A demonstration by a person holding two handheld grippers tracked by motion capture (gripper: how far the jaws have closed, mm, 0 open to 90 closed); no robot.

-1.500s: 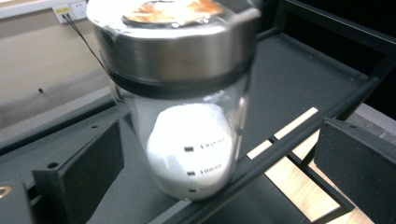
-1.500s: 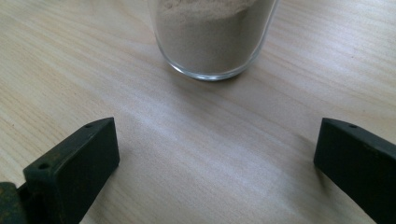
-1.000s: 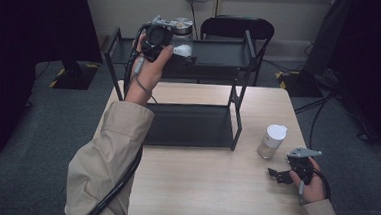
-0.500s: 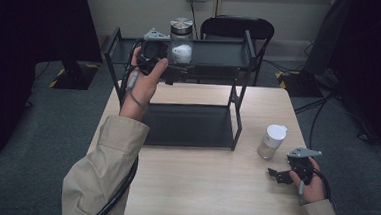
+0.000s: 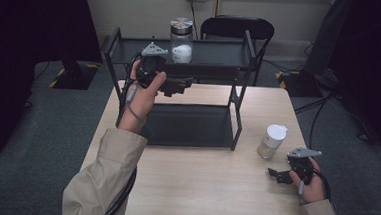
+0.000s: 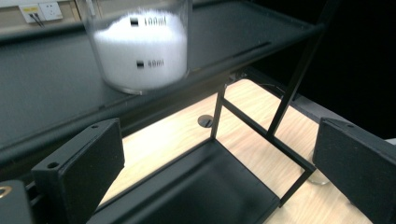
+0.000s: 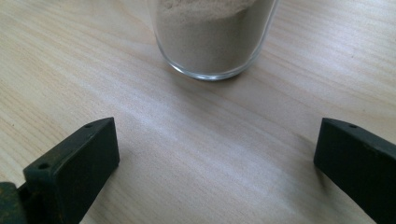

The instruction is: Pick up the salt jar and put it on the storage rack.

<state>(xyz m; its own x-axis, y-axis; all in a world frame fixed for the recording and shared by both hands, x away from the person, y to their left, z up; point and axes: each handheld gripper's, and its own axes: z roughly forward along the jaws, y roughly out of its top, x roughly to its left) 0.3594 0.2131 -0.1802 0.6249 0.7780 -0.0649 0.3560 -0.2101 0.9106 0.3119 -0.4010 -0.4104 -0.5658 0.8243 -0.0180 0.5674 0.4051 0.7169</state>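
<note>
1. Biggest thing first: the black two-tier rack [image 5: 181,57] sits at the far side of the tabletop [image 5: 208,189], with a top shelf up high and a bottom tray resting on the wood. Everything the left side is doing happens around that top shelf.

2. The jar with white powder [image 5: 181,41], metal lid on, stands upright on the top shelf, toward its left half. In the left gripper view it's the clear glass with printed volume marks [image 6: 140,46], up and ahead of the jaws, with nothing gripping it.

3. The left tool [image 5: 177,85] is held in the air just in front of the shelf edge, below the jar's level. Its jaws are spread wide and hold nothing. So the jar lies forward and up from that tool, clearly apart from it.

4. The other jar, white cap and tan powder [image 5: 271,141], stands upright on the tabletop to the right of the rack. Its long axis is vertical, so I'd guess a sideways grab around the body is the way in.

5. The right tool [image 5: 277,175] is low by the near right edge of the tabletop, jaws wide apart, empty. In the right gripper view the tan jar's base [image 7: 212,42] is dead ahead, centred between the jaws but not yet between them.

6. The bit that matters: the tan jar is straight in front of the right tool and near it, well apart from the left one. A plain forward push looks like all it needs.
</note>
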